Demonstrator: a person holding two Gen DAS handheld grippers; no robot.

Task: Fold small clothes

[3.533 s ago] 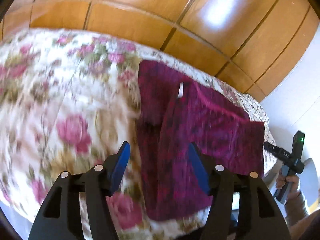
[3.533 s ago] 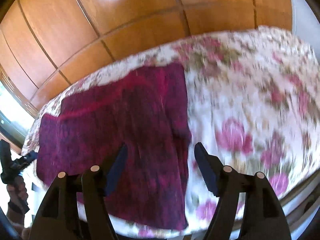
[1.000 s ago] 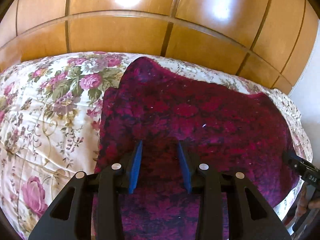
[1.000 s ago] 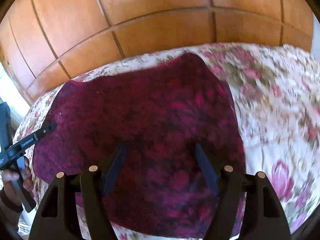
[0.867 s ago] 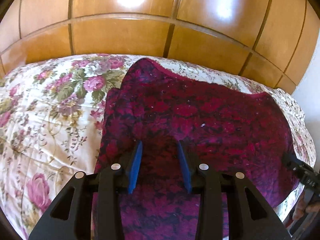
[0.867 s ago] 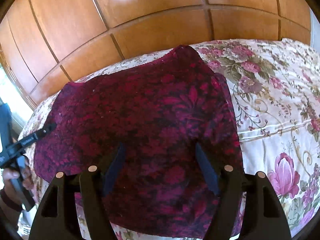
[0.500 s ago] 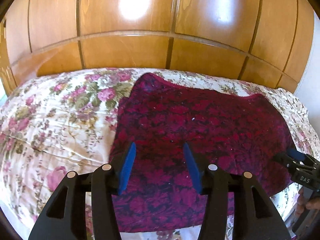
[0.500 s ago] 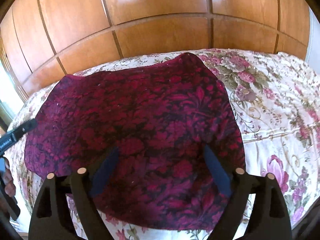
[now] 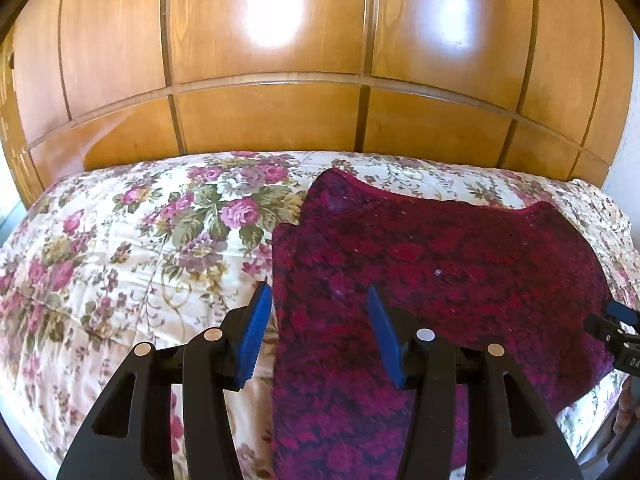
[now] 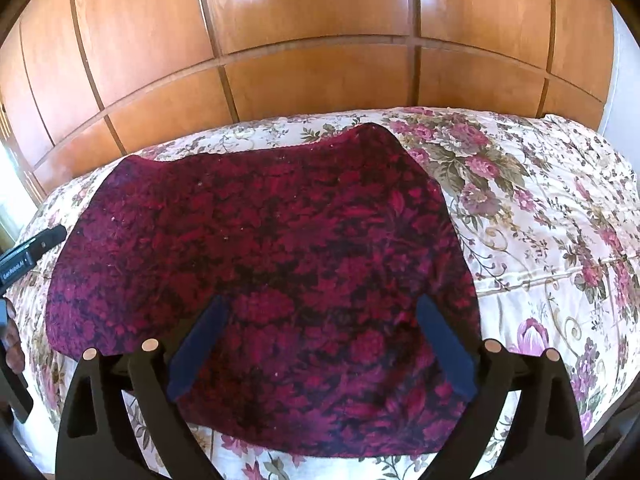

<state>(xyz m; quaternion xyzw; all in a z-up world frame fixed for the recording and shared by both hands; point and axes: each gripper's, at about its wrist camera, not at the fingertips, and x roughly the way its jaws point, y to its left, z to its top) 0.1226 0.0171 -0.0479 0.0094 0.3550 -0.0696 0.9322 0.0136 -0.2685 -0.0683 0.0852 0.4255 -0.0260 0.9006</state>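
Item 1 – garment (image 9: 420, 264): small crimson/maroon top w/ dark floral pattern, lying flat on the bed (image 9: 120, 248). In the right wrist view (image 10: 280, 240) it spreads wide, pointed corner toward the far side, near hem close to the bed's near edge. Surface mostly smooth; small pale specks of lint on the fabric.

Item 2 – left gripper (image 9: 318, 330): jaws wide apart, nothing between them. Blue-padded fingers (image 9: 256, 328) hover above the bed; the left one sits over the quilt just beside the garment's left edge, the other over the garment itself. Whether either touches the fabric – cannot tell.

Item 3 – right gripper (image 10: 320, 348): jaws spread wide, holding nothing. Dark blue pads (image 10: 198, 344) frame the near-middle part of the garment from above; contact w/ fabric not discernible.

Item 4 – bed covering: cream quilt w/ pink roses and green leaves, visible on all sides of the garment, larger expanse to its left in the left wrist view.

Item 5 – wooden panelling (image 9: 272, 120): glossy honey-brown panels w/ dark grooves behind the bed, bright light reflections up top. Same panelling in the right wrist view (image 10: 320, 60).

Each camera catches the other gripper's black body at the frame edge – right side of the left view (image 9: 616, 340), left side of the right view (image 10: 28, 252).
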